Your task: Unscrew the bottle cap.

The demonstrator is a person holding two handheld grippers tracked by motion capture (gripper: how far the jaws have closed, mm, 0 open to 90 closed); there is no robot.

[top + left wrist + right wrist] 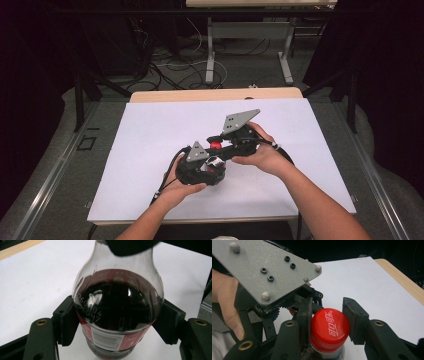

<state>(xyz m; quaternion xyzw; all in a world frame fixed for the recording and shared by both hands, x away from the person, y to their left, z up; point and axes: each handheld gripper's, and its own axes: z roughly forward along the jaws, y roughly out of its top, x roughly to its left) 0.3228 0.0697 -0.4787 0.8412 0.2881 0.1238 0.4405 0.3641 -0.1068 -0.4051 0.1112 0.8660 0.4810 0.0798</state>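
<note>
1. The counter [150, 130] is big and white. It lies under both grippers, and the work goes on near its middle.
2. A person's two hands come in from the near side. The left hand [177, 192] and the right hand [265, 157] each hold one gripper, and the two grippers sit close together.
3. The cola bottle [117, 312] is in the left gripper [202, 167]. The jaws are squeezed on the round body of the bottle, one on each side, just above the label. The drink inside is dark.
4. The right gripper [328, 315] is at the top of the bottle, right beside the left gripper. Its jaws are pressed on the red cap [329, 330], one on each side.
5. A grey plate [265, 270] on the left gripper sits just past the cap, as seen from the right gripper.
6. I think the step in hand is opening the bottle: one gripper holds it firm and the other has got hold of the cap.
7. The next move, I guess, is a twist of the right gripper. It needs a tight hold on the cap so it does not slip, and the left gripper must keep the bottle from turning too.
</note>
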